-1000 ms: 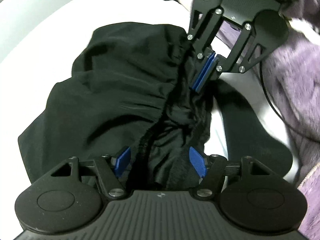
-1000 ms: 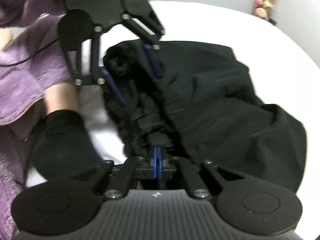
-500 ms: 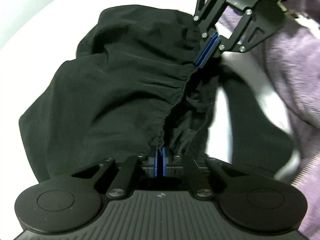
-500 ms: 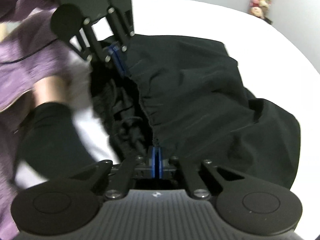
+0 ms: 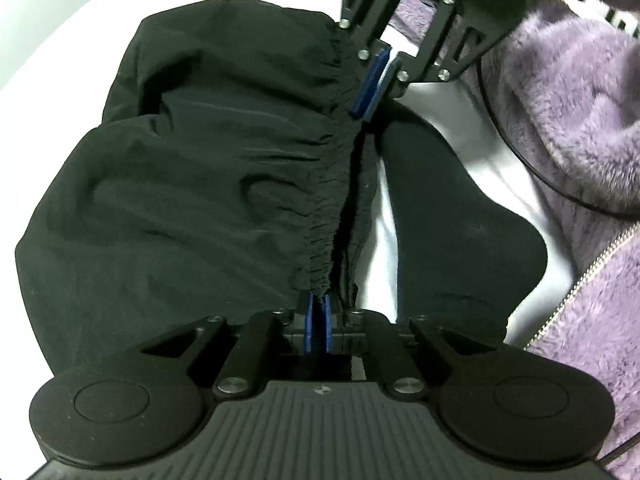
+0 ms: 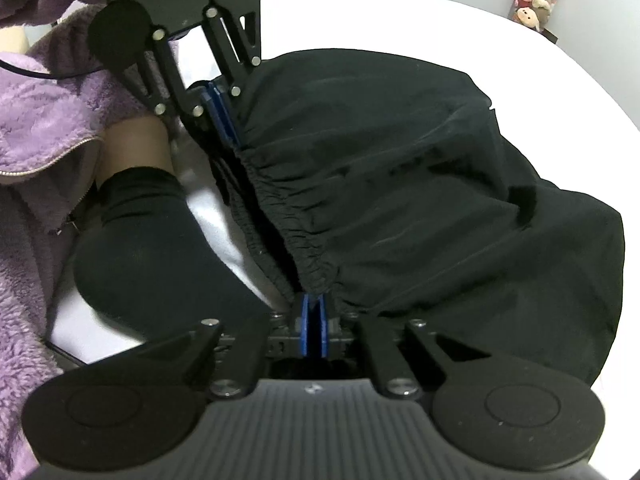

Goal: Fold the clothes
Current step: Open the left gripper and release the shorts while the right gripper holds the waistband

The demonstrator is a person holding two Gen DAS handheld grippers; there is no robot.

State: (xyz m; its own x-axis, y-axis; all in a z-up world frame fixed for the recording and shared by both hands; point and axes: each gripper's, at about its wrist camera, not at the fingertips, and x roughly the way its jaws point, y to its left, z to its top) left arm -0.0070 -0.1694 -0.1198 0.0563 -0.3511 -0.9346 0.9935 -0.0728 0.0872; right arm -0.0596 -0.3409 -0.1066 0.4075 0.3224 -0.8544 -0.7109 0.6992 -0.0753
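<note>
Both grippers pinch the gathered elastic waistband of the black woven garment, left gripper at one end, right gripper opposite, stretched over the white sheet.

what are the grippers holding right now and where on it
Both hold the black garment by its gathered elastic waistband: the left gripper pinches one end, the right gripper the other.

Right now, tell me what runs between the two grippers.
The black garment's gathered waistband stretches from the left gripper to the right gripper, clamped in both. Both wrist views show it.
</note>
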